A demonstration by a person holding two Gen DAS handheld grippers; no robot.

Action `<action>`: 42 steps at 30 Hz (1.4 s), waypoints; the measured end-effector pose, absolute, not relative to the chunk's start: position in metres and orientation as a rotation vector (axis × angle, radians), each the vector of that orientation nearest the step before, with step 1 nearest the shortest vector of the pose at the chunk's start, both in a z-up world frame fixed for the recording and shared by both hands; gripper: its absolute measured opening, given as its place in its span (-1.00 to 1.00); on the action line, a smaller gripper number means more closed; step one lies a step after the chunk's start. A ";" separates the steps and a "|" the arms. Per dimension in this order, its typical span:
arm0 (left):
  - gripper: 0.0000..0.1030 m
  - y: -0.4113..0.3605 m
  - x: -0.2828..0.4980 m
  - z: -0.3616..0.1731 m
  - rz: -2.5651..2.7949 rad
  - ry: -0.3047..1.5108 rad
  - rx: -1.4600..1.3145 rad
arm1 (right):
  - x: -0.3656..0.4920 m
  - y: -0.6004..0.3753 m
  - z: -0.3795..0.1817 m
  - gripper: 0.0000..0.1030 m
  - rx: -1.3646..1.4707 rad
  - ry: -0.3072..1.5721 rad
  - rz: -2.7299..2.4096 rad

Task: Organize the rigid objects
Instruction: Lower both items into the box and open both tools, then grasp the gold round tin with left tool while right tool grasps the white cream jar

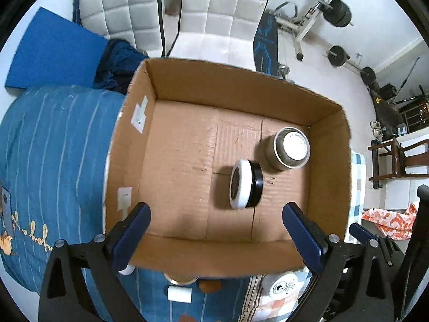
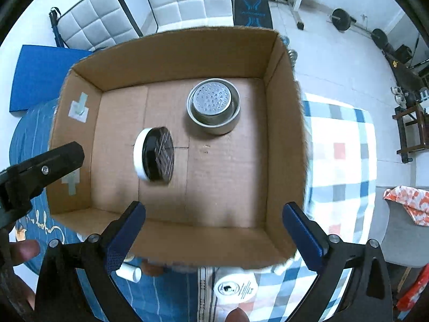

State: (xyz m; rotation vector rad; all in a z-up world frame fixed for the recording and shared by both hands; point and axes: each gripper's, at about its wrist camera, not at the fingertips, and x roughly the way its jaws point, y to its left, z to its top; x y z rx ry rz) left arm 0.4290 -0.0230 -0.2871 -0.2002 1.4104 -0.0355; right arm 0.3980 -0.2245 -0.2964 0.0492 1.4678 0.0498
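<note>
An open cardboard box (image 1: 187,86) (image 2: 171,51) sits on a blue bedspread. Inside it a metal cup with a perforated top (image 1: 291,147) (image 2: 213,104) stands upright. A black and white round jar (image 1: 245,183) (image 2: 155,154) rests on its edge beside it. My left gripper (image 1: 215,230) is open and empty above the box's near wall. My right gripper (image 2: 214,232) is open and empty above the near wall too. The left gripper's body (image 2: 40,166) shows at the left of the right wrist view.
Loose items lie on the bed below the box: a white cylinder (image 1: 179,293) (image 2: 130,272), a round white labelled lid (image 1: 284,285) (image 2: 236,287), a gold-rimmed lid (image 1: 181,280). A white quilted chair (image 1: 214,13), a blue mat (image 1: 51,53) and gym weights (image 1: 337,55) stand beyond.
</note>
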 end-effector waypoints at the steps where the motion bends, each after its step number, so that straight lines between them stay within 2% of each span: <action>1: 0.96 -0.023 0.423 -0.282 -0.037 1.396 -0.197 | 0.393 -0.225 -0.292 1.00 0.042 1.451 0.047; 8: 0.96 -0.029 0.373 -0.244 -0.045 1.260 -0.113 | 0.356 -0.227 -0.254 1.00 0.020 1.360 0.032; 24: 0.96 -0.040 0.313 -0.182 -0.089 1.117 -0.068 | 0.298 -0.235 -0.178 1.00 0.034 1.223 0.052; 28: 0.96 -0.033 0.301 -0.172 -0.091 1.103 -0.078 | 0.287 -0.240 -0.174 1.00 0.087 1.231 0.091; 33: 0.96 -0.013 0.287 -0.190 -0.017 1.145 -0.048 | 0.275 -0.251 -0.211 1.00 0.069 1.250 0.058; 35: 0.96 -0.005 0.284 -0.206 0.020 1.174 -0.035 | 0.272 -0.252 -0.245 1.00 0.032 1.319 0.037; 42: 0.95 0.009 0.288 -0.311 0.049 1.395 -0.056 | 0.266 -0.265 -0.355 1.00 0.159 1.577 0.013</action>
